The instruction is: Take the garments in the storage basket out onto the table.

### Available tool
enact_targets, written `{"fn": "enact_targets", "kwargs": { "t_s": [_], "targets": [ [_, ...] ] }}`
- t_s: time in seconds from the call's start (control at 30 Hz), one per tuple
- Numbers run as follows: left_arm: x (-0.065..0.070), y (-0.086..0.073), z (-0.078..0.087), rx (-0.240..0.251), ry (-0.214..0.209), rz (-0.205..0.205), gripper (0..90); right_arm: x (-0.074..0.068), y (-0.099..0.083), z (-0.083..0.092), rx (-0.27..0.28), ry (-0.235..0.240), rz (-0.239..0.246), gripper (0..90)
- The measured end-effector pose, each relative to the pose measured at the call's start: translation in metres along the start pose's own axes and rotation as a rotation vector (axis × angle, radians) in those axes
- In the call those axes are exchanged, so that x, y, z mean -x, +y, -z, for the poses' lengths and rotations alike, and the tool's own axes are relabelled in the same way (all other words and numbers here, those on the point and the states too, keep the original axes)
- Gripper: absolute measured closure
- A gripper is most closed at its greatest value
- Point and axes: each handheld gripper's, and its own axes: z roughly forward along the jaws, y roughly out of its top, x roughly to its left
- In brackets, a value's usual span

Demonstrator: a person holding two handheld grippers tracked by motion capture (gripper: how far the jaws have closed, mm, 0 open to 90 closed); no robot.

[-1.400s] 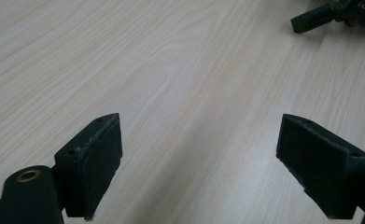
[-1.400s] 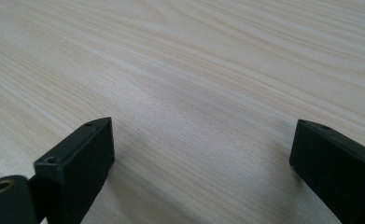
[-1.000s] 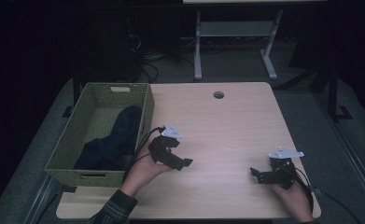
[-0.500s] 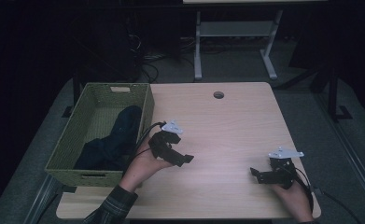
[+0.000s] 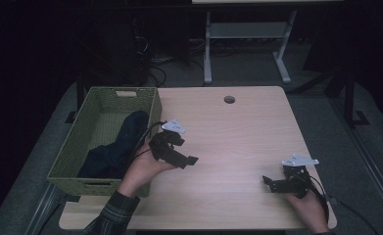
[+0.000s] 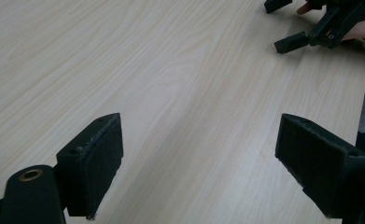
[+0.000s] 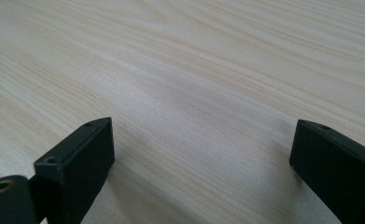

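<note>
Left of frame: woven green rectangular basket (image 5: 152, 105) holding crumpled dark blue cloth (image 5: 123, 142). Left gripper (image 6: 199, 163) and right gripper (image 7: 201, 163), jaws wide, empty, above pale wooden table (image 5: 238, 132).

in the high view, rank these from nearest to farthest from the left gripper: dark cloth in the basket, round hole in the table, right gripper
1. Dark cloth, just to the side of the left gripper, inside the green basket.
2. Round hole, at the table's far edge, toward the middle.
3. Right gripper, across the table near its front corner.
</note>
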Motion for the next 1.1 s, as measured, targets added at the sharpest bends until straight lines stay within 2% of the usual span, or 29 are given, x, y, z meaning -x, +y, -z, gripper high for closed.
{"fn": "enact_targets", "kwargs": {
  "t_s": [0.2, 0.23, 0.33, 0.6, 0.8, 1.1],
  "targets": [
    [-0.006, 0.001, 0.014, 0.004, 0.012, 0.0, 14.9, 0.0, 0.0, 0.0, -0.002, 0.001, 0.001, 6.1],
    [-0.006, 0.001, 0.015, 0.012, 0.011, 0.015, 14.9, 0.0, 0.0, 0.0, -0.002, 0.001, 0.001, 6.1],
    [-0.01, 0.002, 0.023, 0.0, 0.012, 0.012, 18.0, 0.0, 0.0, 0.0, -0.002, 0.0, 0.001, 6.1],
    [-0.016, 0.004, 0.031, 0.011, 0.008, 0.02, 20.1, 0.0, 0.0, 0.0, -0.002, 0.0, 0.001, 6.1],
    [-0.024, 0.004, 0.043, -0.006, 0.038, 0.009, 21.4, 0.0, 0.0, 0.0, -0.003, 0.0, 0.0, 6.1],
    [-0.032, -0.002, 0.058, -0.001, 0.083, 0.022, 23.5, 0.0, 0.001, 0.0, -0.001, -0.007, -0.001, 5.8]
  ]
}}
